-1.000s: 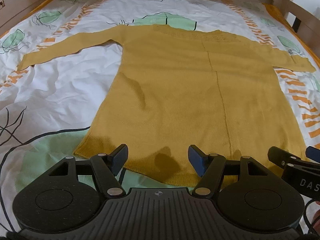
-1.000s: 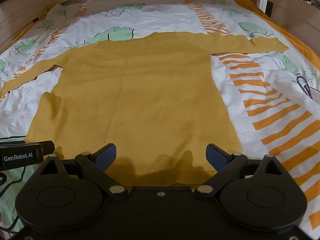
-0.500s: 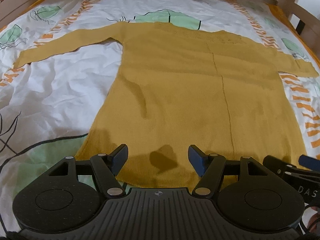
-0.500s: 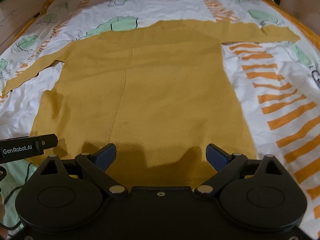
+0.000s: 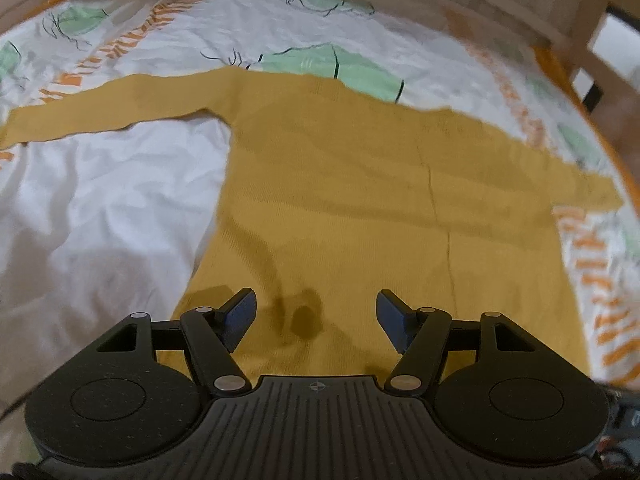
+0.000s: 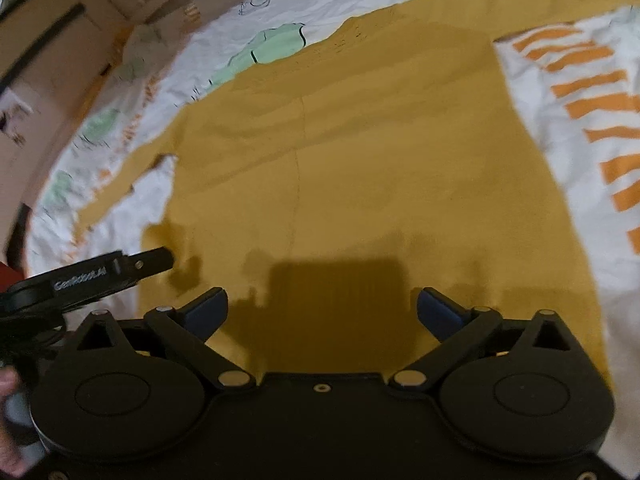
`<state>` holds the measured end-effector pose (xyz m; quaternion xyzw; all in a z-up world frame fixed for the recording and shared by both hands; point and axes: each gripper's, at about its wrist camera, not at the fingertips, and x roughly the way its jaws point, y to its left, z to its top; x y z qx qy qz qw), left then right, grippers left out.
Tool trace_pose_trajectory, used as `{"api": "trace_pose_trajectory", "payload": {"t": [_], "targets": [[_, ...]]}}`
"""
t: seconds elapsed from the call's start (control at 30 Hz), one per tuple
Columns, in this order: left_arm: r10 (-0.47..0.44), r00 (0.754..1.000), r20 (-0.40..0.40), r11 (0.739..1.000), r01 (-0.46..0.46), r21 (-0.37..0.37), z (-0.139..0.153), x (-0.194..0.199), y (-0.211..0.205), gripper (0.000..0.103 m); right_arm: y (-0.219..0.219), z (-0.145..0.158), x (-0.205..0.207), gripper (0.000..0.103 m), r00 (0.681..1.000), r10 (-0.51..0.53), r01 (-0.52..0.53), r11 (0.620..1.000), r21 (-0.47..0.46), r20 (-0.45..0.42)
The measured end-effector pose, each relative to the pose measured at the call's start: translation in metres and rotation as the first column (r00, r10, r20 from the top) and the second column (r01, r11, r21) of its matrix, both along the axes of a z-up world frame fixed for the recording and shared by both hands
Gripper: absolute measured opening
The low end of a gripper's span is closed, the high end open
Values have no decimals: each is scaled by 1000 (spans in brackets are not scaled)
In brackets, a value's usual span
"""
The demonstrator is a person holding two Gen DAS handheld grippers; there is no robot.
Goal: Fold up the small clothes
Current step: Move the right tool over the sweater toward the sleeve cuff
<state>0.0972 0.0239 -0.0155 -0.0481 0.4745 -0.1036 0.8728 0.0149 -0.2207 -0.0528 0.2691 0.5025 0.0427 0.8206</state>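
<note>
Sweater (image 5: 360,208): mustard knit, flat, T-shaped

mustard yellow sweater (image 5: 360,208), white bedsheet (image 5: 100,216) w/ green blobs + orange stripes, black grippers, blue pads (image 5: 240,314)

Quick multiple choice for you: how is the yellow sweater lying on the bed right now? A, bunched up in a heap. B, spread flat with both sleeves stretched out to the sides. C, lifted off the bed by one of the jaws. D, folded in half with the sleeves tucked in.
B: the yellow sweater lies flat on the bedsheet with both sleeves stretched sideways, and the left gripper and right gripper hold nothing, jaws open.
</note>
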Motion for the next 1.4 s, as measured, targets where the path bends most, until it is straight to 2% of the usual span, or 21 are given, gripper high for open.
{"api": "trace_pose_trajectory", "payload": {"t": [0.13, 0.23, 0.3, 0.37, 0.57, 0.67, 0.77, 0.9, 0.97, 1.1, 1.2, 1.4], "targets": [[31, 999, 26, 994, -28, -107, -1, 27, 8, 65, -15, -1, 18, 103, 998, 55, -55, 994, 90, 7], [38, 996, 83, 998, -33, -58, 1, 44, 3, 65, -29, 0, 29, 103, 999, 45, -47, 995, 89, 28], [15, 992, 125, 1000, -14, -14, 2, 55, -2, 65, -37, 4, 35, 103, 998, 38, -40, 999, 30, 58], [-2, 987, 158, 1000, 0, 15, 2, 66, -7, 65, -43, 8, 47, 103, 997, 65, -63, 997, -47, 42], [-14, 986, 164, 1000, 13, 9, -17, 101, -13, 65, -75, 12, 74, 103, 999, 22, -13, 984, -179, 48], [-10, 982, 191, 999, 3, 39, -30, 112, -17, 65, -89, 9, 87, 102, 997, -1, 22, 962, -271, 79], [-29, 974, 225, 998, 14, 69, -40, 118, -20, 65, -102, 7, 100, 102, 994, -17, 57, 920, -387, 107], [-18, 983, 183, 999, 9, 51, -62, 129, -19, 65, -126, -2, 121, 102, 996, -2, 39, 895, -443, 85], [-11, 980, 201, 999, 2, 49, -69, 127, -19, 66, -144, -4, 128, 102, 994, -42, 85, 894, -439, 105], [-49, 967, 248, 994, 23, 106, -74, 120, -24, 71, -187, -3, 135, 102, 977, -154, 202, 892, -405, 150], [-56, 961, 271, 992, 22, 125, -77, 116, -27, 72, -223, 0, 145, 101, 962, -232, 272, 868, -416, 145], [-36, 959, 281, 996, 12, 89, -81, 114, -24, 76, -295, 8, 158, 98, 928, -329, 372, 819, -436, 175]]}}
